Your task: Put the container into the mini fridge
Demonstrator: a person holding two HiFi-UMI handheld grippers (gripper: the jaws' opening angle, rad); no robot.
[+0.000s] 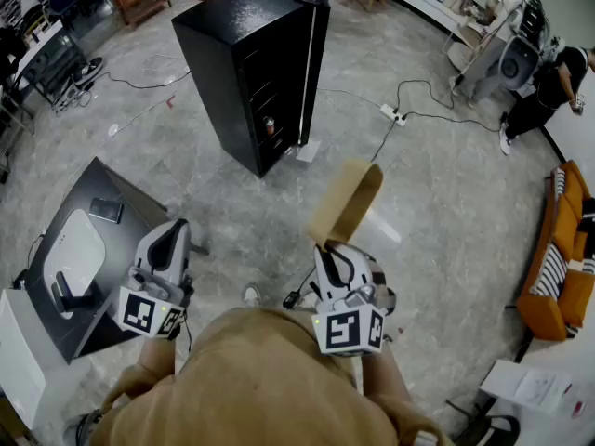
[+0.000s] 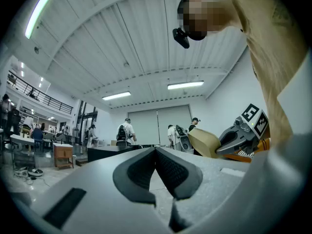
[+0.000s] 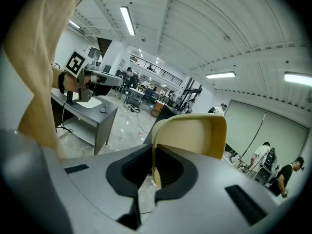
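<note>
Container (image 1: 346, 201), tan, rectangular, shallow, with rounded corners; we hold it in the air above the floor, well apart from the fridge and not yet inside it; it stands on edge, rising from the right tool towards the fridge in the head view.

Right tool (image 1: 327, 252), grey body with a marker cube; clenched on one thin wall of the container, which shows pinched between the dark pads in the right gripper view.

Left tool (image 1: 173, 234), same make; its jaws are pressed together with nothing between them; it hangs beside the edge of the surface, apart from the container.

Black box-shaped mini fridge (image 1: 244, 63); upright on the floor ahead of us; its door is swung open and seen edge-on at its right side; a small item sits on a dark shelf inside, too small to name.

Dark grey surface (image 1: 93, 189) at our left; it carries a white rounded device (image 1: 74, 249) and a dark phone (image 1: 105, 210).

Grey stone-patterned floor (image 1: 437, 203); black cables and a white power strip (image 1: 390, 112) lie on it beyond the fridge.

Orange sofa (image 1: 558, 291) at the right edge.
</note>
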